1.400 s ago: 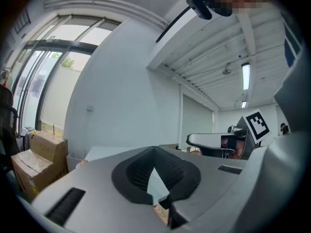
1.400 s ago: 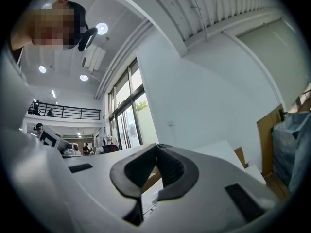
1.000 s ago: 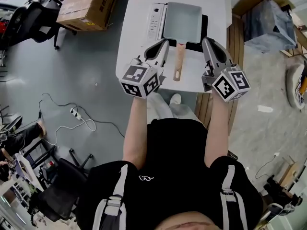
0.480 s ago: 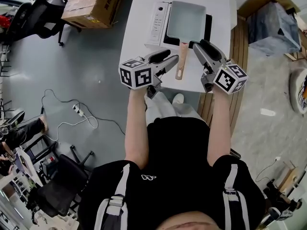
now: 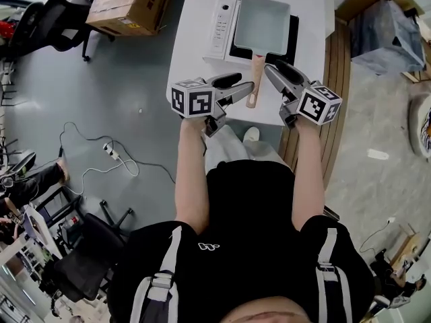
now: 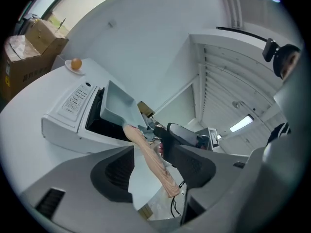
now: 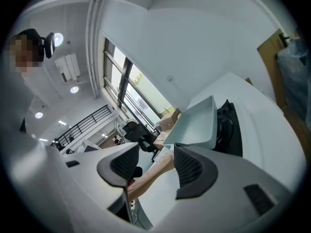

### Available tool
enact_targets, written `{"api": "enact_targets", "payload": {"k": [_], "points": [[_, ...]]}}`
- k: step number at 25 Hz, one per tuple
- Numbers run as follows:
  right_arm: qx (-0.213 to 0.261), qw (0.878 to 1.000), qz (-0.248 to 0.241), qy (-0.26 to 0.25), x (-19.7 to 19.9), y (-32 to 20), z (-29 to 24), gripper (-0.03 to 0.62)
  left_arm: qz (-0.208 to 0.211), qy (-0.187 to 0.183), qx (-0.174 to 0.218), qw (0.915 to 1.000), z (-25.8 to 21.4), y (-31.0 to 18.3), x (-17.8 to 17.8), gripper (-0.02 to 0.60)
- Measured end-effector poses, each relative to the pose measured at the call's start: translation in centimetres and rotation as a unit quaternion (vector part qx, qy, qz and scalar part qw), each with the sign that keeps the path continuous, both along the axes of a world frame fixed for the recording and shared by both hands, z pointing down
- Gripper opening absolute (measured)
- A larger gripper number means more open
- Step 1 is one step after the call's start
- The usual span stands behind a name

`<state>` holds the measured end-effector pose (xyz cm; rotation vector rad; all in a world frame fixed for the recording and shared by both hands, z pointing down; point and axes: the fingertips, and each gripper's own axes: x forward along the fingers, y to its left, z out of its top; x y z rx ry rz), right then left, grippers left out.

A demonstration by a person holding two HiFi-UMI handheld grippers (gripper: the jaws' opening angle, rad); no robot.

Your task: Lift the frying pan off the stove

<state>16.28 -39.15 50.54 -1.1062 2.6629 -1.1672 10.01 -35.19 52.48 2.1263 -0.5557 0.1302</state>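
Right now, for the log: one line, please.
pan on stove | left gripper: jaws just opening, grips nothing | right gripper: jaws just opening, grips nothing | handle between grippers, ungripped

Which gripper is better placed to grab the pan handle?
Left, probably. Left gripper and right gripper have just been opening, neither gripping; left fingers bracket the handle's free end, right's point near its root.

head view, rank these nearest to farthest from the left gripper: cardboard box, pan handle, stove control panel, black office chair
From the left gripper:
1. pan handle, right at its jaw tips
2. stove control panel, farther up the table, on the stove's left
3. cardboard box, on the floor, upper left
4. black office chair, far upper-left corner
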Motion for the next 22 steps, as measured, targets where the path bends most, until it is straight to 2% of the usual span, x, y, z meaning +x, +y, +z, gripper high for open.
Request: {"api": "enact_targets", "payload": {"k": [5, 10, 14, 19, 22], "points": [[-0.025, 0.999, -0.004, -0.020, -0.1, 0.5, 1.6, 0.232, 0.032, 0.033, -0.024, 0.9986, 0.9, 1.5, 1.0, 0.275], [-0.061, 0.997, -0.041, -0.035, -1.6, 1.8, 3.6, 0.232, 0.051, 0.057, -0.046, 0.9960, 1.9, 2.7, 1.7, 0.274], [-0.086, 0.993, -0.064, -0.043, -2.4, 2.6, 4.6, 0.232, 0.068, 0.069, -0.052, 0.9940, 2.3, 3.3, 2.0, 0.227], [-0.099, 0.986, -0.100, -0.085, -3.9, 3.2, 4.2, 0.232, 0.079, 0.091, -0.058, 0.9910, 2.2, 3.6, 2.6, 0.171], [-0.107, 0.984, -0.106, -0.095, -4.5, 3.4, 4.3, 0.212, 0.087, 0.098, -0.061, 0.9895, 2.0, 3.9, 3.1, 0.169]]}}
